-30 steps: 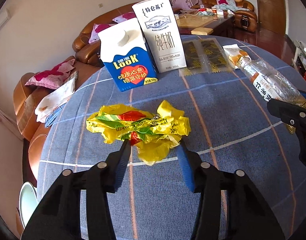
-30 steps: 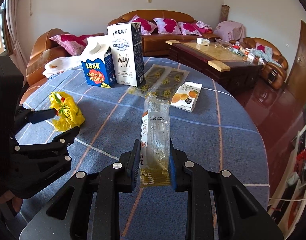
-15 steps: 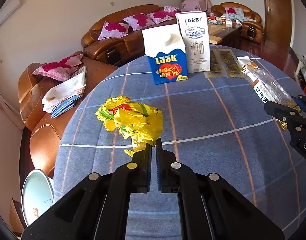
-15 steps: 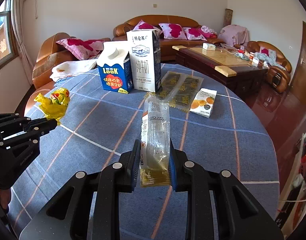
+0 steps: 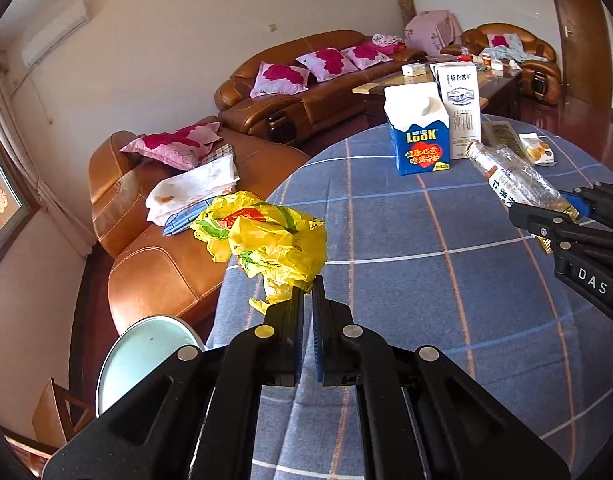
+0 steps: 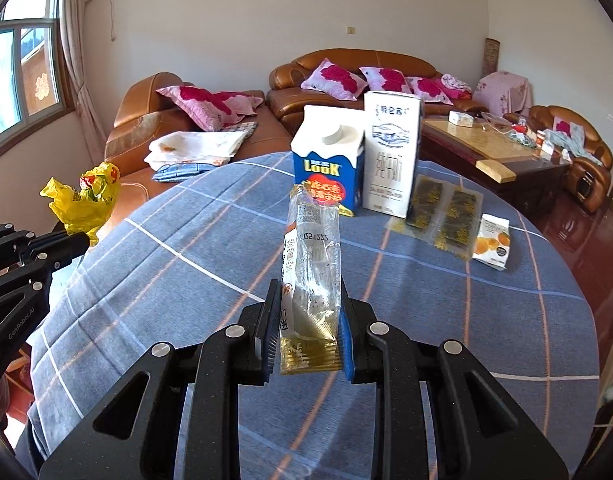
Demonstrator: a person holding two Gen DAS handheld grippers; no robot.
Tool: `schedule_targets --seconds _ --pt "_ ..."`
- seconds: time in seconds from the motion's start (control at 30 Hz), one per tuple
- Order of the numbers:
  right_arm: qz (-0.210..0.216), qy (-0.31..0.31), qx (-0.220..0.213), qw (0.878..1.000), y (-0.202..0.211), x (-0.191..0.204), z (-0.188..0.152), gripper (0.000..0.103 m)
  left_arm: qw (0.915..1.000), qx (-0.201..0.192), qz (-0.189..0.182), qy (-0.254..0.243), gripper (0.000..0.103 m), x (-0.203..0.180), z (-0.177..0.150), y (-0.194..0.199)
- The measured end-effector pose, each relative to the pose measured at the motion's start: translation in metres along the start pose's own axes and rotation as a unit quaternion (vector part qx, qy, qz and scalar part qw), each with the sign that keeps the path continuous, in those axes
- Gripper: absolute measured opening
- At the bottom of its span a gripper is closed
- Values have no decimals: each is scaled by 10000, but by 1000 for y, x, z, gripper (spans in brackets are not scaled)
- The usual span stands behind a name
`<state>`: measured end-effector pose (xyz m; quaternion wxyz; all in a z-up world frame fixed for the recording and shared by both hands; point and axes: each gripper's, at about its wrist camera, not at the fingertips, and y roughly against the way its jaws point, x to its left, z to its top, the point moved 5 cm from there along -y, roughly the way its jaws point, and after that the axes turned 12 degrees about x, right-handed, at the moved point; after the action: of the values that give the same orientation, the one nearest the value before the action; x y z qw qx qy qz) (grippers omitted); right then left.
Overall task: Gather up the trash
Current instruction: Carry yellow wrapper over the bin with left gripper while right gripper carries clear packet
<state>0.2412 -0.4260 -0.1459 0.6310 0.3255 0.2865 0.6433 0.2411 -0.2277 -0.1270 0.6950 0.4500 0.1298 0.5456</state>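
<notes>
**Ana:** Yellow, crumpled plastic bag [image 5: 266, 240] hangs off the tip of the left gripper [image 5: 308, 296], whose jaws are pressed together on a fold of its lower edge. It is clear of the blue checked tablecloth [image 5: 426, 280], just ahead of and above the fingers.

**Ben:** And the other hand?

**Ana:** Right gripper [image 6: 308, 320] is clamped on a long, clear plastic snack wrapper with a gold crimped end [image 6: 312, 280]. The wrapper's long axis runs straight forward along the fingers, gold end back between the pads, free end pointing away and slightly up.

**Ben:** So where does the trash go from here?

**Ana:** My guess is the pale round bin [image 5: 146, 356] that shows below and to the left of the left gripper, off the table's edge. The bag sits forward of the left fingers and the bin lies down and left of them, so the left hand is much the nearer. The right one is over the table, well apart from it.

**Ben:** What is left on the cloth?

**Ana:** Beyond the right gripper stand a blue-and-white gable-top carton [image 6: 328, 164] and a tall white milk carton [image 6: 392, 156]; right of those lie clear sachets with dark contents [image 6: 446, 216] and a small white packet printed with oranges [image 6: 491, 246].
</notes>
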Motion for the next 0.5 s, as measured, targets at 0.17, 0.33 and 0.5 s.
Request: schedule_targets --seconds 0.17,0.33,0.5 --pt "98 137 -67 9998 -4 22 4 26 9998 -33 113 153 4 20 -10 7" --pt "183 272 -93 9994 -7 41 7 26 9994 -55 211 265 4 35 -21 13" --pt "255 374 -129 9989 -9 59 10 26 9988 -54 306 375 4 51 -30 16"
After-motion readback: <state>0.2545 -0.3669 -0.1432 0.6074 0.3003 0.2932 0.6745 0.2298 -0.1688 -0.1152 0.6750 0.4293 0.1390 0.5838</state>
